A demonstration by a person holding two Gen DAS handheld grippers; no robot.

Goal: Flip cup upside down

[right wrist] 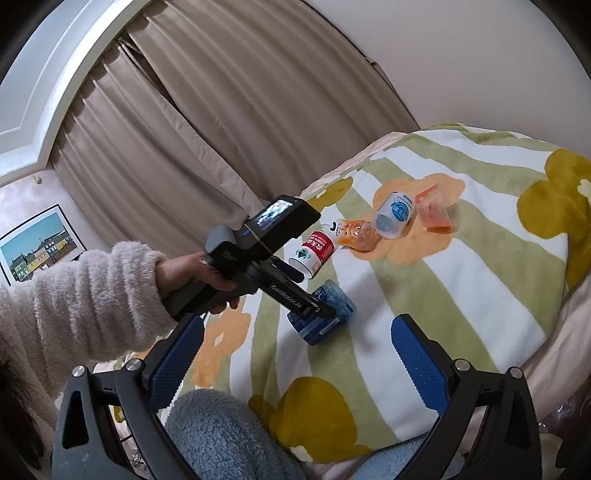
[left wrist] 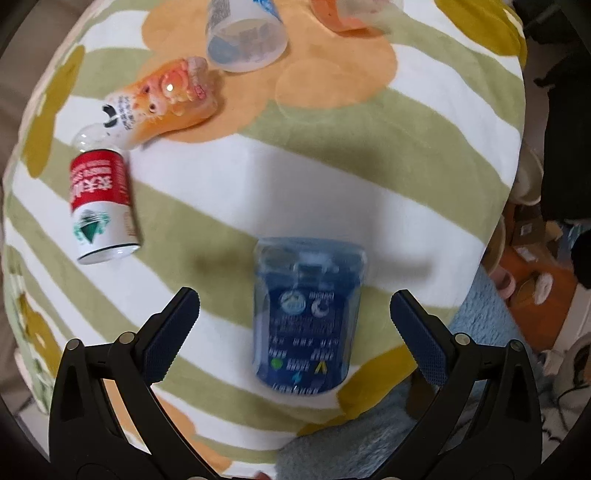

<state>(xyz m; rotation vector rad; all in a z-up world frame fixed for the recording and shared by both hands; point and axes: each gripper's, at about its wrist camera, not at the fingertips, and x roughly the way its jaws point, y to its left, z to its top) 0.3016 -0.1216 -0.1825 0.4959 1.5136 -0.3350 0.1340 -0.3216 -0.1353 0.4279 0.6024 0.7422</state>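
Observation:
A blue printed plastic cup (left wrist: 308, 317) lies on its side on the striped blanket (left wrist: 332, 192), between and just ahead of the open fingers of my left gripper (left wrist: 295, 325). The gripper does not touch it. In the right wrist view the same cup (right wrist: 325, 317) lies under the left gripper's fingers (right wrist: 314, 306), held by a hand in a fluffy sleeve. My right gripper (right wrist: 295, 350) is open and empty, well back from the cup above the blanket (right wrist: 480, 295).
A red and white cup (left wrist: 99, 210) lies on its side at the left. An orange figure bottle (left wrist: 162, 99), a clear cup with blue print (left wrist: 245, 37) and an orange cup (left wrist: 347, 14) lie farther back. The bed edge runs along the right.

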